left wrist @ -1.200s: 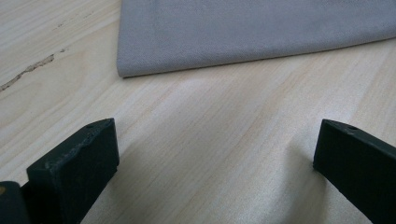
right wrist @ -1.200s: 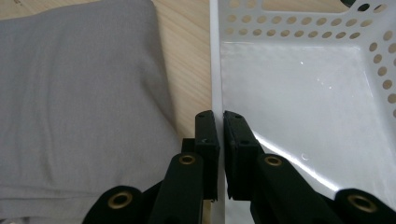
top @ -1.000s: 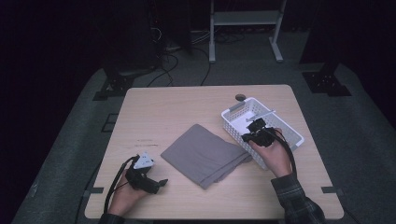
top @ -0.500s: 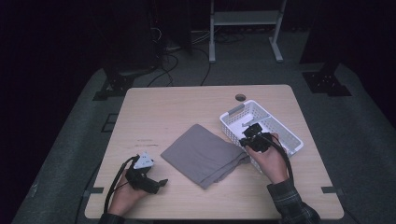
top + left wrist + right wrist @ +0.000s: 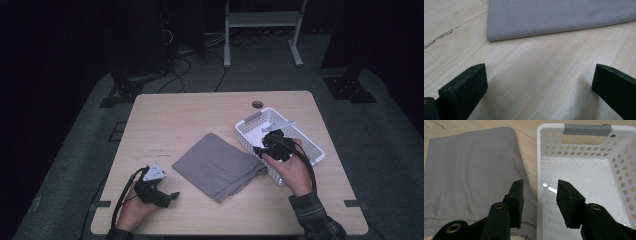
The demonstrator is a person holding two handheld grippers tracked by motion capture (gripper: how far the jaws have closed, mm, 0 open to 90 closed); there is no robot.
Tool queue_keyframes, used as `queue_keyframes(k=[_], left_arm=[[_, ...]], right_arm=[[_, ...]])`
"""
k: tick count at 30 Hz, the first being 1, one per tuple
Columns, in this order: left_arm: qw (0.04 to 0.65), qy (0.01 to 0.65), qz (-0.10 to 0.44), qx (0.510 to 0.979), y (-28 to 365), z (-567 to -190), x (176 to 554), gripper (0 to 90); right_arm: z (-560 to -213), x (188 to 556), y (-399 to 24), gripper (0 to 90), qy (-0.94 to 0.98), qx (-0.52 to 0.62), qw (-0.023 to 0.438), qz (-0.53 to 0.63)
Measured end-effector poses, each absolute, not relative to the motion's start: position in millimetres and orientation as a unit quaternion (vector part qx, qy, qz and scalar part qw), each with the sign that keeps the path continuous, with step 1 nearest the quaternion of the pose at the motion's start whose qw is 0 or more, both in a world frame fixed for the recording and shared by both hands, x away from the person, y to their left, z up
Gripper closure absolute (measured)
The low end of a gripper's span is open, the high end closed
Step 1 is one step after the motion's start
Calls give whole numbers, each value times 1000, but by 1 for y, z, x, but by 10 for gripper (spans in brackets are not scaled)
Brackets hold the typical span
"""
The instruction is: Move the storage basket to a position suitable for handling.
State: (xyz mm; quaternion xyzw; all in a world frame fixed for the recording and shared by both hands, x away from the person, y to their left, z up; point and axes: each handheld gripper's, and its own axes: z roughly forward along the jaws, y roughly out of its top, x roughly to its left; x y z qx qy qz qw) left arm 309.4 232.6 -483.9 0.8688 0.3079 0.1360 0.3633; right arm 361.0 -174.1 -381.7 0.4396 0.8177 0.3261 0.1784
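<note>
Here, in the high view, a folded grey cloth (image 5: 220, 165) lies near the middle of the wooden surface (image 5: 200, 115), and serves as the landmark. A white perforated basket (image 5: 300, 137) sits just right of it, its near left wall close to the cloth's right edge. The right tool (image 5: 267, 145) hovers over that wall, between cloth and basket. The left tool (image 5: 167, 196) rests left of and nearer than the cloth, apart from it, with bare wood around it.

In the left gripper view, the left tool (image 5: 536, 87) has its jaws spread wide with nothing between them; the cloth's (image 5: 559, 17) folded edge lies ahead across open wood.

In the right gripper view, the right tool (image 5: 540, 202) has just been opening, jaws partly apart and gripping nothing; they straddle the basket's (image 5: 539, 165) left rim, one jaw over the cloth (image 5: 471, 172), the other over the basket floor.
</note>
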Motion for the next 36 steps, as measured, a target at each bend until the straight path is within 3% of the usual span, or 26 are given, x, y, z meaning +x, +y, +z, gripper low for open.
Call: queue_keyframes(k=[13,25,36], left_arm=[[362,306,136,870,233,-484,310,0],[361,305,136,871,233,-484,310,0],[363,307,136,869,233,-484,310,0]], right_arm=[[-374,360,-139,358,835,394,160,350],[-390,371,-104,184,859,360,129,340],[-413,386,-79,127,878,344,113,313]])
